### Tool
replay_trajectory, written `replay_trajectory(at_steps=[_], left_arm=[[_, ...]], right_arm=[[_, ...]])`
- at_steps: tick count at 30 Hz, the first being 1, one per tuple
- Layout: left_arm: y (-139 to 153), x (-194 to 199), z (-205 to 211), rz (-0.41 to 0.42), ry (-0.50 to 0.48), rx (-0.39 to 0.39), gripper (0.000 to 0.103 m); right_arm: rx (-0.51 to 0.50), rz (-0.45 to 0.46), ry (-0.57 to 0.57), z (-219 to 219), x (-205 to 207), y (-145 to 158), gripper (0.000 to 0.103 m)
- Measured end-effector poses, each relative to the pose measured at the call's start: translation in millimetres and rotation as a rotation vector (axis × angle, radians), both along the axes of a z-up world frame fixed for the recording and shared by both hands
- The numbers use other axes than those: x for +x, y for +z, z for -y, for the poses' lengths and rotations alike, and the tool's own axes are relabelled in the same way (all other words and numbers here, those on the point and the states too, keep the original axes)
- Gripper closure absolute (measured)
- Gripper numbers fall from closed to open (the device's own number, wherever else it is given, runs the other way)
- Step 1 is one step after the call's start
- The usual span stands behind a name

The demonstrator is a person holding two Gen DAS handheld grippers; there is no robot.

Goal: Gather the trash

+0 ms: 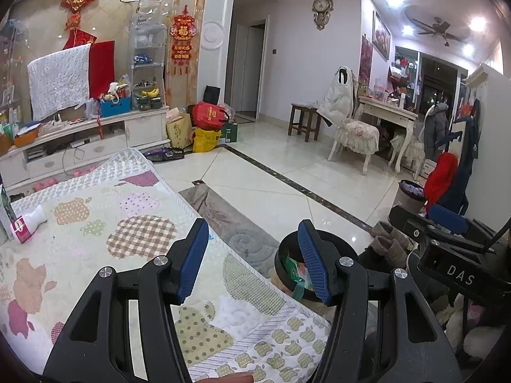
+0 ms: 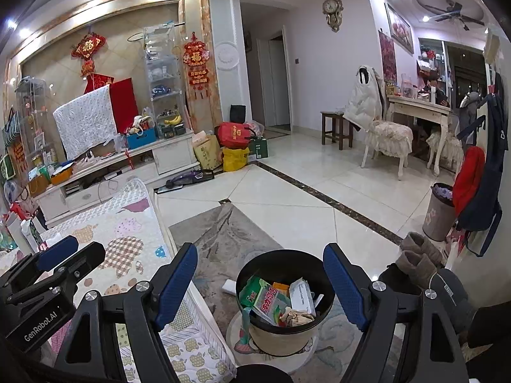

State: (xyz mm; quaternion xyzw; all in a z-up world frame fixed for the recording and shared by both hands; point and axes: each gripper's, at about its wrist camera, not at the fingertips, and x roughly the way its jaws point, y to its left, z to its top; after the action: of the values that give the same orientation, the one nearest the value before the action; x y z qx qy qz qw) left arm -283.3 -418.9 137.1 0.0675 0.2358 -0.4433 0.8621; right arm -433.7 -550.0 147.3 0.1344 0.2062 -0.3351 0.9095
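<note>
Trash point(image 2: 281, 300) fills the black bin point(image 2: 255, 268) beside the quilted table point(image 2: 127, 233), possibly touching; both grippers' fingers point(image 2: 175, 284) wide, empty.

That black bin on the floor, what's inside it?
The black bin holds a green snack wrapper, a white printed packet, something orange and crumpled tan paper. Anything beneath that top layer is covered.
</note>
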Motion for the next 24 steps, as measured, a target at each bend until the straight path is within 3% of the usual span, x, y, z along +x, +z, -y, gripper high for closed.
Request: replay_trajectory(at_steps=[24], left_arm=[[-7.3, 6.4, 2.2, -0.018, 0.016, 0.017, 0.046]], right_arm=[[0.019, -0.037, 0.038, 3.3, 8.1, -7.9, 0.024]])
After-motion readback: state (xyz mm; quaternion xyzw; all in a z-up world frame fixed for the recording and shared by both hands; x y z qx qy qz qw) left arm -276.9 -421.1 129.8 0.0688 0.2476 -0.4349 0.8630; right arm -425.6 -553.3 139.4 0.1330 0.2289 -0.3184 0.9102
